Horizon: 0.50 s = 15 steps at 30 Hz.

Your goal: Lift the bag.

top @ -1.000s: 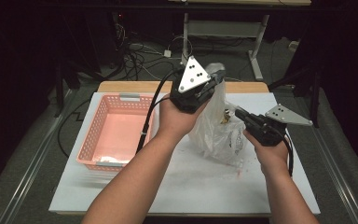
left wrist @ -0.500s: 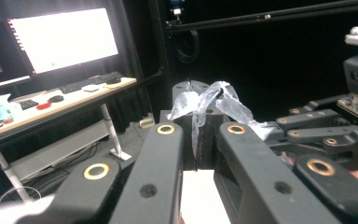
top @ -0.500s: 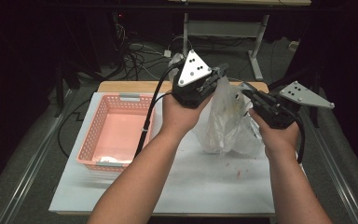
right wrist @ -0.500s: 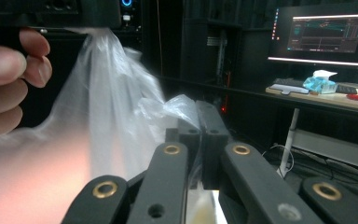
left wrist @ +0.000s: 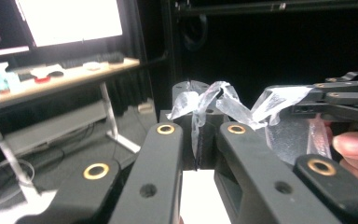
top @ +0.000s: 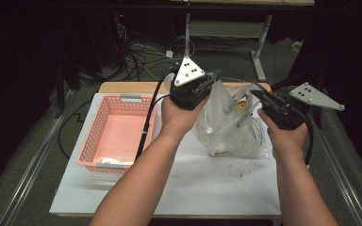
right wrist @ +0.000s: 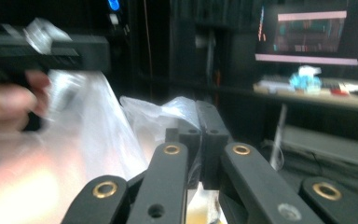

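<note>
Above the bench: clear plastic bag [top: 228, 125] held up, pink basket [top: 118, 129] at 9 o'clock.
Fingers: left gripper [top: 206, 81] and right gripper [top: 259, 97] each clamp the bag's rim.
Handling: light, limp, slippery; grip the rim.

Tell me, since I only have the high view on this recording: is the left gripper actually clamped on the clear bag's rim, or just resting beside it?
Observer: Clamped. In the left gripper view the left gripper has its jaws shut, with a strip of the clear plastic bag pinched between them.
Operator: And the right one?
Observer: Same. The right gripper view shows the right gripper shut on bag film bunched at the jaw tips.
Operator: Is the rim taut between the two grippers?
Observer: Not quite. In the left gripper view the film runs crumpled and twisted from its jaws across to the right gripper.
</note>
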Tool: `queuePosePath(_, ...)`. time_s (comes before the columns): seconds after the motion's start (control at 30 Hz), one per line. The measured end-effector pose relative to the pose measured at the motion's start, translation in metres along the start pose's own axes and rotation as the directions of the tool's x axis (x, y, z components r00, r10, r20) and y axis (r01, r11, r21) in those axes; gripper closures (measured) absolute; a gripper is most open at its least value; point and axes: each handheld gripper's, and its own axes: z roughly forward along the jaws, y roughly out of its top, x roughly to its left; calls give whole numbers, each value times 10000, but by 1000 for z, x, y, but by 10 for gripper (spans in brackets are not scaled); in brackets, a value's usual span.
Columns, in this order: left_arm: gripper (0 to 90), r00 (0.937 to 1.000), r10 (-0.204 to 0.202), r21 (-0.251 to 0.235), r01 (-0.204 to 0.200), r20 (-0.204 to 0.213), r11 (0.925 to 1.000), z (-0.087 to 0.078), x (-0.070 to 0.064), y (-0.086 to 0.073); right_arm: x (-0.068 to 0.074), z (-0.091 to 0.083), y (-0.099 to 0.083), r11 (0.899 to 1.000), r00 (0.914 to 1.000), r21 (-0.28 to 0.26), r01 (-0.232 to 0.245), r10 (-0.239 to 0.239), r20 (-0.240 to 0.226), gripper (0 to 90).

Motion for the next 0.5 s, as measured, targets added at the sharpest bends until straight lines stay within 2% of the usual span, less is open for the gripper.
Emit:
queuePosePath(0.07, 861, 9998, 66, 133, -64, -173, 9999, -1, 2, -8, -2, 2, -9, 9994, 10000, 337, -30, 28, 76, 900)
queuePosePath(0.2, 716, 9991, 65, 314, -52, -431, 9995, -14, 3, -27, -7, 3, -25, 9976, 9997, 679, -136, 122, 215, 897)
queuePosePath(0.23, 681, 9990, 87, 307, -74, -428, 9995, -20, 2, -32, -9, 3, -28, 9968, 9997, 802, -31, 12, 244, 897)
queuePosePath(0.37, 584, 9981, 248, 323, -230, -558, 9992, -44, -9, -52, -13, 4, -38, 9948, 9993, 1010, -107, 71, 356, 897)
queuePosePath(0.47, 521, 9986, 149, 438, -127, -516, 9990, -60, -15, -71, -15, 4, -44, 9935, 9993, 1133, -59, 15, 383, 891)
queuePosePath(0.5, 513, 9991, -67, 638, 94, -418, 9979, -64, -17, -78, -15, 5, -46, 9932, 9993, 1165, -89, 45, 382, 889)
